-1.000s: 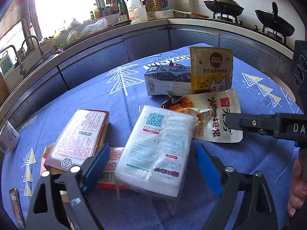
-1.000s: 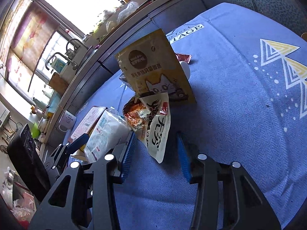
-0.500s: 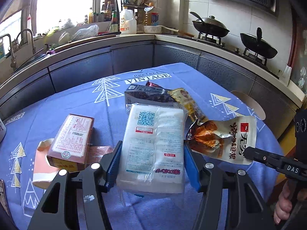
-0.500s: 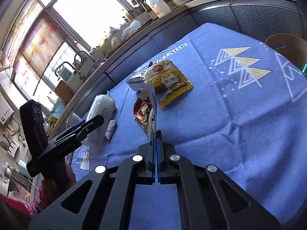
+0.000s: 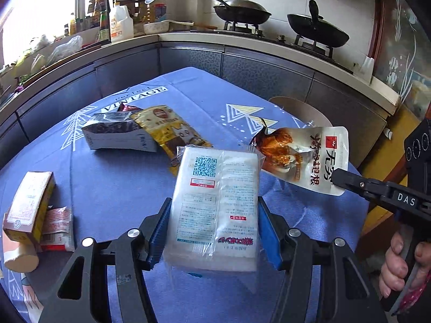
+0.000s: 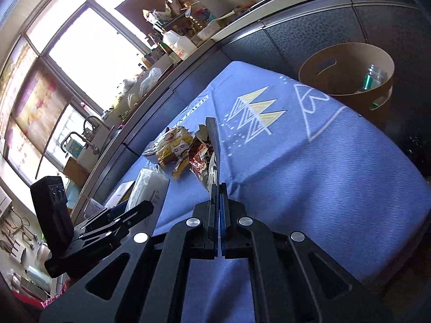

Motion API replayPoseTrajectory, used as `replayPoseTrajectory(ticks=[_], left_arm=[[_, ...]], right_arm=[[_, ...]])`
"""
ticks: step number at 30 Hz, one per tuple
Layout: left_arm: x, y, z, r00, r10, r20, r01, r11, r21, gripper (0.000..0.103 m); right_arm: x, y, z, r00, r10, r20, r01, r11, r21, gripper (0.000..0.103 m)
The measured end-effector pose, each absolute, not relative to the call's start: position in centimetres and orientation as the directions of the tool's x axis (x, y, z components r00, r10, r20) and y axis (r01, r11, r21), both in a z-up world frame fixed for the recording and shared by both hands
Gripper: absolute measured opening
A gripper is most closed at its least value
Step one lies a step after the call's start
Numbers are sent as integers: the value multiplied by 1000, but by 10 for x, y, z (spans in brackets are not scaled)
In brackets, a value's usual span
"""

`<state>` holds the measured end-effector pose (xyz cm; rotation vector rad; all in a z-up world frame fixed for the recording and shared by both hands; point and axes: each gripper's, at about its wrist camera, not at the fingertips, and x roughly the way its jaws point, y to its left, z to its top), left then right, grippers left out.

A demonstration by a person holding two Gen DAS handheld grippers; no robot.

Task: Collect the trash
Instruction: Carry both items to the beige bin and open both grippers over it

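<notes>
The white plastic-wrapped pack (image 5: 215,202) is clamped across its width by the left hand-held gripper (image 5: 212,231) above the tabletop (image 5: 113,177); it is judged light, soft and slippery. The flat snack pouch (image 5: 304,156), thin and limp, is pinched at one edge by the fully clenched right hand-held gripper (image 6: 218,202), off the tabletop's right edge. On the tabletop are counted two boxes, one yellow pouch and one red-printed wrapper. One round bin (image 6: 347,80) stands beyond the far edge.

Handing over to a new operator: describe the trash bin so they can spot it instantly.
Start from the blue tablecloth and follow it to the edge nearest the dark cabinets. Just past that edge stands the trash bin, a round brown cardboard tub with a handle slot in its wall, open-topped, unlike anything on the table.
</notes>
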<state>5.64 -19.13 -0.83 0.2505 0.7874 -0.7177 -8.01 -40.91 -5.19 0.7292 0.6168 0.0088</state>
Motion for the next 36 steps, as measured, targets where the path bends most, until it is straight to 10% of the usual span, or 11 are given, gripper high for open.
replayPoseTrajectory(ticks=[36], left_arm=[[138, -527, -30, 290, -502, -815, 854, 520, -16, 62]], right_arm=[[-32, -653, -89, 811, -49, -583, 474, 640, 605, 2]])
